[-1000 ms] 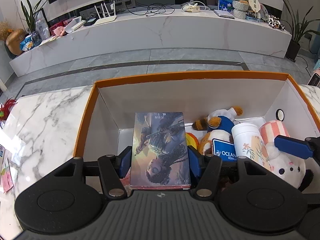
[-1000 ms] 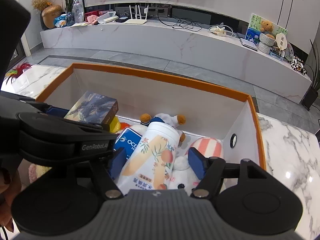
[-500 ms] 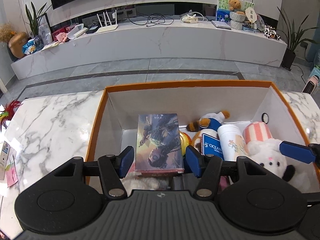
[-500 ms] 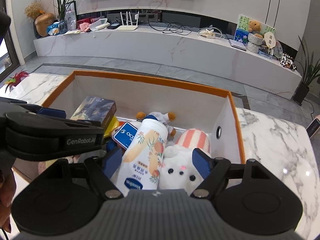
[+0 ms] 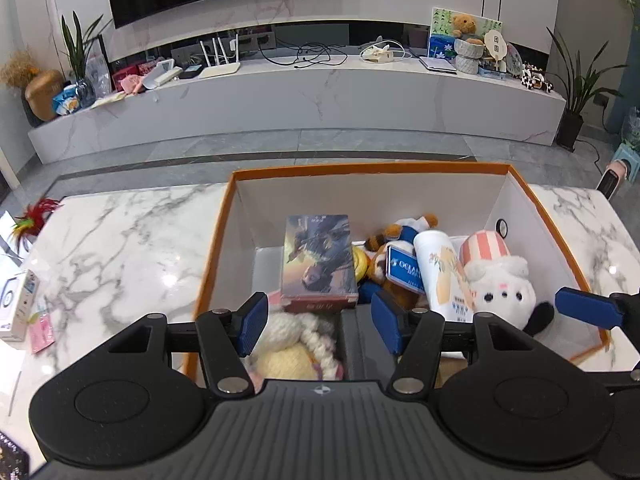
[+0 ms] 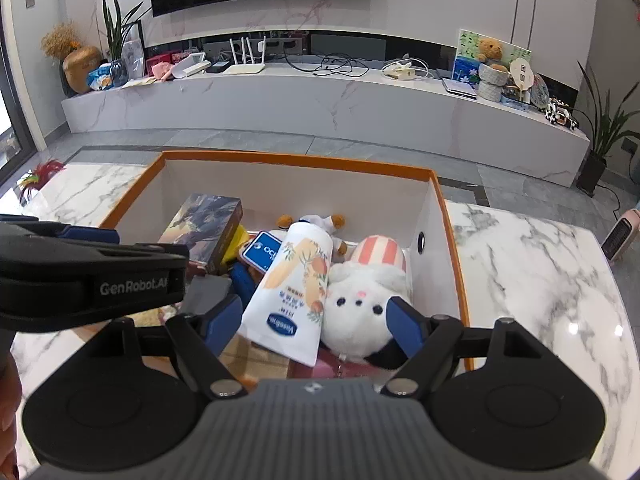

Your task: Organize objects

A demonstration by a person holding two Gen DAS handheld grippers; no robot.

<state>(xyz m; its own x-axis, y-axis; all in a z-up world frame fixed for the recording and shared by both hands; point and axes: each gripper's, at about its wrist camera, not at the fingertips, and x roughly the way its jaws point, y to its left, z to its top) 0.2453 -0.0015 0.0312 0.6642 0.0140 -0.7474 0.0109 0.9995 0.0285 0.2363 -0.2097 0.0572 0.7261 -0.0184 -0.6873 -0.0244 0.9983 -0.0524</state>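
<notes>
An orange-rimmed white box (image 5: pixel 372 168) stands on the marble table and holds a picture-cover book box (image 5: pixel 318 258), a white Vaseline tube (image 5: pixel 440 276), a white plush with a striped hat (image 5: pixel 496 276), a brown plush (image 5: pixel 394 236) and a cream plush (image 5: pixel 292 344). My left gripper (image 5: pixel 316 322) is open and empty above the box's near side. My right gripper (image 6: pixel 316 322) is open and empty above the tube (image 6: pixel 296 292) and the white plush (image 6: pixel 360 296). The book box (image 6: pixel 208 224) lies at the left.
The marble table (image 5: pixel 120 240) extends left and right (image 6: pixel 540 280) of the box. A small white carton (image 5: pixel 16 304) and a pink packet lie at its far left edge, with a red feather toy (image 5: pixel 34 218). A long TV bench (image 5: pixel 300 92) stands beyond the floor.
Both grippers have let go and drawn back and up from the box. The book box and the Vaseline tube now rest inside it, clear of the fingers.
</notes>
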